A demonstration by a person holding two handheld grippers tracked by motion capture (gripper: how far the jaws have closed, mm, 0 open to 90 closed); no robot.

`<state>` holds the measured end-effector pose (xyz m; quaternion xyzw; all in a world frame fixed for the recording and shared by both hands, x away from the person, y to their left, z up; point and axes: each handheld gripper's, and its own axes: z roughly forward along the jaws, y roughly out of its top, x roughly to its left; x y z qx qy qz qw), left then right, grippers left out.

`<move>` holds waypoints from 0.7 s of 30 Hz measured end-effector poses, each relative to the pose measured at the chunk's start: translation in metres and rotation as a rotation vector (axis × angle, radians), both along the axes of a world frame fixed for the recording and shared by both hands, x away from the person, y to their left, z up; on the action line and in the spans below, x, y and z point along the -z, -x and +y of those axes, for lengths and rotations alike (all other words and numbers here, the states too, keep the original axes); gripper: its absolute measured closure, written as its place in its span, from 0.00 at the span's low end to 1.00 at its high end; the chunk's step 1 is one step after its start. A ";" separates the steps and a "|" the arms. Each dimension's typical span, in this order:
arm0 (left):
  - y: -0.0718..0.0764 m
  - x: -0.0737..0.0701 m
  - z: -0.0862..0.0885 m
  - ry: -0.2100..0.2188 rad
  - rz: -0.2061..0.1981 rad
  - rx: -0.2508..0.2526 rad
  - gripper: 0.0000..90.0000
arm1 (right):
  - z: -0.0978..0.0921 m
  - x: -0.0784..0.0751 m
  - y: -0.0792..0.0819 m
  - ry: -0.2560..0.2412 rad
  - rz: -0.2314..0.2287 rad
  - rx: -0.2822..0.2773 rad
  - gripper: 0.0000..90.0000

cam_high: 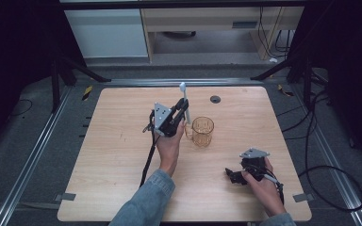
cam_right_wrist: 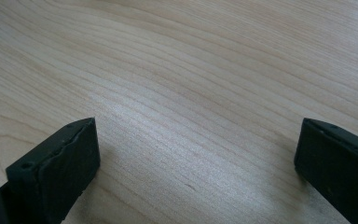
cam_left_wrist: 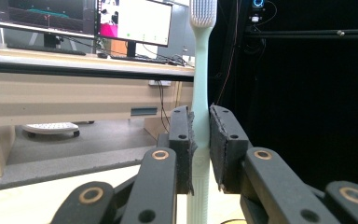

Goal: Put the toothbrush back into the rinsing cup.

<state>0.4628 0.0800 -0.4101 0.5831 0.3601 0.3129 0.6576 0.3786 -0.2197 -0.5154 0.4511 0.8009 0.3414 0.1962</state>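
Left gripper (cam_high: 183, 109): it is lifted above the table and squeezed tight on a toothbrush (cam_high: 185, 104).
Toothbrush: pale green, standing straight up, bristles on top. In the left gripper view the two pads (cam_left_wrist: 184, 149) press its handle (cam_left_wrist: 200, 140) from both sides.
Cup (cam_high: 202, 131): a see-through orange cup with a handle. It stands upright on the wooden table (cam_high: 122, 155), just beside the left gripper. It looks empty.
Right gripper (cam_high: 231, 174): it rests low near the front of the table, well apart from the cup. Its jaws are wide open and hold nothing; there is bare wood (cam_right_wrist: 191, 93) between them.
Done so far: the toothbrush is picked up and held up next to the cup.
Left to do: I think the toothbrush goes into the cup. It is not in yet. The hand must move it over the cup, lower it in, then let go.
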 end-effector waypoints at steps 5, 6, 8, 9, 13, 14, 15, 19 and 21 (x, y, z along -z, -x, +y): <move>-0.001 0.003 -0.002 -0.010 -0.003 -0.002 0.88 | 0.000 0.000 0.000 0.000 0.000 -0.001 0.00; -0.001 0.004 -0.002 -0.015 -0.002 -0.002 0.88 | 0.000 0.000 0.000 0.000 0.000 -0.001 0.00; -0.001 0.006 -0.003 -0.021 -0.001 -0.006 0.88 | 0.000 0.000 0.000 0.003 0.000 -0.003 0.00; -0.003 0.008 -0.003 -0.020 0.002 -0.010 0.88 | 0.000 0.000 0.000 0.003 0.000 -0.003 0.00; -0.005 0.010 -0.003 -0.012 0.007 -0.013 0.88 | 0.000 0.000 0.000 0.003 0.001 -0.005 0.00; -0.005 0.011 -0.004 -0.019 0.007 -0.012 0.88 | 0.000 0.000 0.000 0.003 0.000 -0.006 0.00; -0.005 0.011 -0.004 -0.019 0.007 -0.012 0.88 | 0.000 0.000 0.000 0.003 0.000 -0.006 0.00; -0.005 0.016 -0.003 -0.022 0.012 -0.021 0.88 | 0.000 0.000 0.000 0.004 0.000 -0.006 0.00; -0.006 0.017 -0.003 -0.020 0.014 -0.019 0.88 | 0.000 0.000 0.000 0.004 0.000 -0.007 0.00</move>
